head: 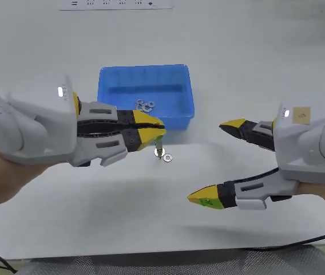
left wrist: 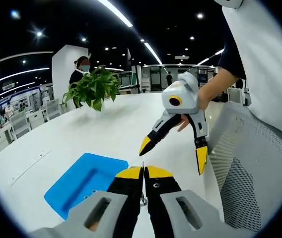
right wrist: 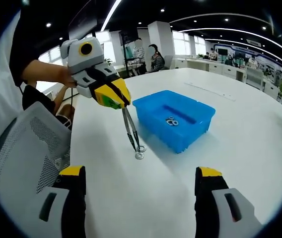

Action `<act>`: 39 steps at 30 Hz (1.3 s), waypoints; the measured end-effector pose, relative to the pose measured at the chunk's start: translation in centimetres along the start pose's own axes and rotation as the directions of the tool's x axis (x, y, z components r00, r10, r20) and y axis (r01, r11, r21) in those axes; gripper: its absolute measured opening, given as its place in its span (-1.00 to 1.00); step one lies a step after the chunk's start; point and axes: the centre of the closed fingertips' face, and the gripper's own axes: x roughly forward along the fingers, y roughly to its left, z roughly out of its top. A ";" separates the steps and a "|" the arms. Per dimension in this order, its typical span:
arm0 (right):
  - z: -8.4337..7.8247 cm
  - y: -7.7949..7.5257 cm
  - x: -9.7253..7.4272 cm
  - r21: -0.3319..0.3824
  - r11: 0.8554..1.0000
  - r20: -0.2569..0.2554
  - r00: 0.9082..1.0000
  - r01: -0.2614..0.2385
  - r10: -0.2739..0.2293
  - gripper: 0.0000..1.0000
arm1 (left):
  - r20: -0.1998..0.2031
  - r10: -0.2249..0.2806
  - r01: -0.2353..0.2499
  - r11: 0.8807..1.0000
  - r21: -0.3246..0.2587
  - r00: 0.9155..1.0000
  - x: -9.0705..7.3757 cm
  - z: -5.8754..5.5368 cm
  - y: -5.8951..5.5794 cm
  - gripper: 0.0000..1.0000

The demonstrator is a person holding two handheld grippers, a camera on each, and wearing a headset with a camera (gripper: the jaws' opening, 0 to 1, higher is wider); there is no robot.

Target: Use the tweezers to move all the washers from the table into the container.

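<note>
Just in front of the blue container point(head: 145, 69), on the white table point(head: 254, 69): noted the tweezers point(right wrist: 130, 130) standing tips-down at two small washers point(right wrist: 139, 155), both lying flat and close together. Recorded left gripper point(head: 154, 129) clamped tight on the tweezers' upper end; right gripper point(head: 207, 161) idle off to the side, jaws spread wide, holding nothing. Judged as the pick-up step, with several stored washers point(head: 146, 105) inside the container and these two not yet moved. Cannot tell at this resolution: nearer ring pinched between the tips, or merely touched. Likely needed next: a firm squeeze across one edge of a ring, a straight lift, then a short carry over the near wall and release. Noted materials: washers thin, flat, bright metal rings, probably slippery; tweezers slim grey metal, tapering to fine points; container shallow, rectangular, glossy blue plastic with low walls; tabletop smooth, matte white.
</note>
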 end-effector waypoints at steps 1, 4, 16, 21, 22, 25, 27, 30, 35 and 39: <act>0.0 0.0 0.1 0.002 1.000 0.000 1.000 -0.002 0.002 0.82 | 0.000 -0.002 0.002 1.000 -0.003 1.000 0.0 0.0 0.0 -0.90; 0.1 0.2 0.4 0.000 1.000 -0.002 1.000 -0.014 0.014 0.75 | -0.004 -0.008 0.008 1.000 -0.022 1.000 0.0 0.0 0.0 -0.90; 1.5 1.2 2.1 0.019 0.996 0.037 0.996 -0.088 0.087 0.24 | -0.036 -0.027 0.025 0.998 -0.063 0.999 -0.2 -0.2 -0.4 -0.90; 2.8 1.4 3.0 -0.013 0.993 0.052 0.992 -0.116 0.116 0.01 | -0.039 -0.035 0.032 0.997 -0.067 0.999 -0.3 -0.2 -0.5 -0.90; 3.1 1.4 3.4 -0.023 0.992 0.053 0.990 -0.126 0.127 -0.02 | -0.040 -0.037 0.034 0.997 -0.069 0.999 -0.3 -0.2 -0.5 -0.90; 3.6 1.6 4.2 -0.055 0.988 0.046 0.988 -0.146 0.149 -0.15 | -0.045 -0.044 0.041 0.997 -0.071 0.998 -0.3 -0.3 -0.6 -0.90; 3.8 1.7 4.7 -0.073 0.984 0.043 0.985 -0.163 0.166 -0.24 | -0.047 -0.042 0.039 0.996 -0.076 0.998 -0.4 -0.3 -0.5 -0.90; 3.9 1.9 5.3 -0.089 0.978 0.032 0.981 -0.188 0.192 -0.33 | -0.049 -0.045 0.041 0.996 -0.081 0.998 -0.6 -0.4 -0.5 -0.90; 3.7 2.2 5.7 -0.117 0.966 0.014 0.972 -0.231 0.234 -0.53 | -0.052 -0.056 0.052 0.995 -0.083 0.997 -0.5 -0.4 -0.6 -0.89; 3.3 2.6 5.7 -0.165 0.950 -0.020 0.964 -0.266 0.266 -0.61 | -0.058 -0.074 0.069 0.995 -0.076 0.996 -0.3 -0.4 -0.9 -0.89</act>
